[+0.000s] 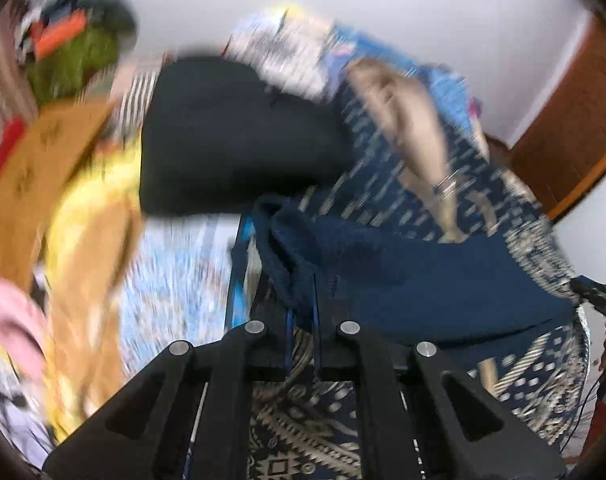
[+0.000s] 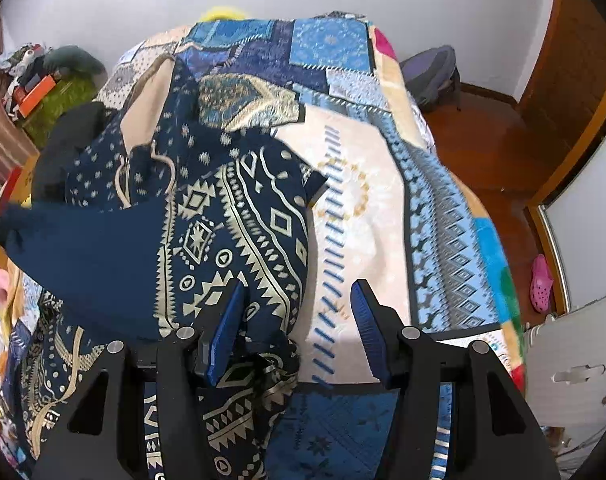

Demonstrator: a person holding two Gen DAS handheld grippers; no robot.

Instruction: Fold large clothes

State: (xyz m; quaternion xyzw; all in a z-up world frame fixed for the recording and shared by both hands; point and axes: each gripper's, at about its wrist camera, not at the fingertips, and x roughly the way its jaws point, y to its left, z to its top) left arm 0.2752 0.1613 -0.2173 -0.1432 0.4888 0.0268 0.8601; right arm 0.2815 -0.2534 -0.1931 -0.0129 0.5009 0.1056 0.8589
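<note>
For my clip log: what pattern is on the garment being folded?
Navy garment with cream geometric tribal print; clearest in the right wrist view.

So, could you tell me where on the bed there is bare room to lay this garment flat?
The pale patch of the bedspread is bare, between the patterned garment and the blue border strip. The bed's left side is crowded with the garment and a black cloth.

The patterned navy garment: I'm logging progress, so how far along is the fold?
Early. Nothing looks folded yet: the patterned navy garment lies rumpled on the patchwork bedspread. In hand: the left gripper is shut on its plain navy edge, lifting it. The right gripper is open over the cloth, holding nothing. Left: smoothing and every fold.
</note>
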